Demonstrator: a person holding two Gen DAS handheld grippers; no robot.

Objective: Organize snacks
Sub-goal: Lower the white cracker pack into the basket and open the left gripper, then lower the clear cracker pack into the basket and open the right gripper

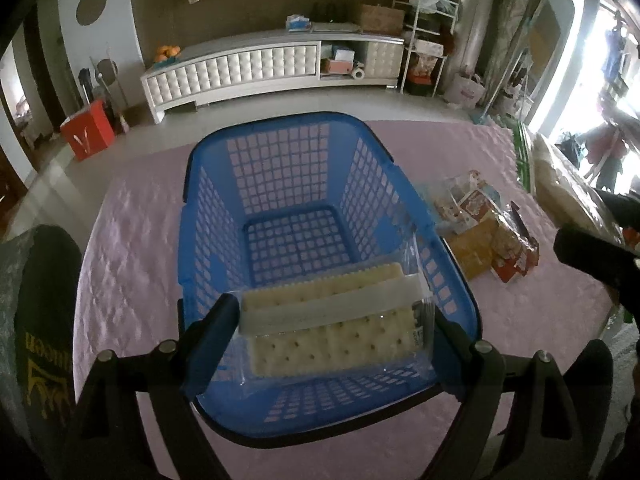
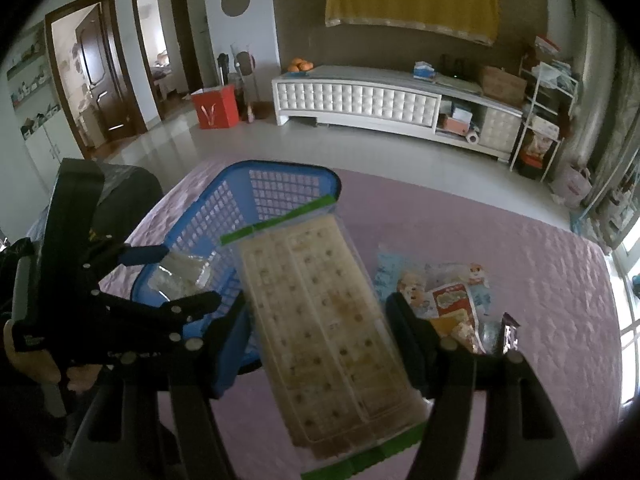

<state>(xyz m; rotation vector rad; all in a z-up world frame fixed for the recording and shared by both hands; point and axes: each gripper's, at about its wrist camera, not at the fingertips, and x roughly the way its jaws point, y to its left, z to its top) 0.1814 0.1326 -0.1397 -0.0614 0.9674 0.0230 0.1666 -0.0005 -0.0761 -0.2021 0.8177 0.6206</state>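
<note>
A blue mesh basket (image 1: 280, 120) stands on the pink cloth. My left gripper (image 1: 334, 320) hangs over the basket's near end, shut on a clear pack of pale crackers (image 1: 332, 344) that lies crosswise between its fingers. The rest of the basket holds nothing. In the right wrist view my right gripper (image 2: 316, 316) is shut on a long cracker pack with green ends (image 2: 304, 264), held lengthwise just right of the basket (image 2: 200, 216). The left gripper (image 2: 176, 280) and its pack show there too, over the basket.
A pile of several small snack packets (image 1: 480, 228) (image 2: 452, 304) lies on the cloth right of the basket. A dark bag with yellow print (image 1: 44, 320) sits at the left. The pink cloth (image 2: 520, 280) stretches right toward the window.
</note>
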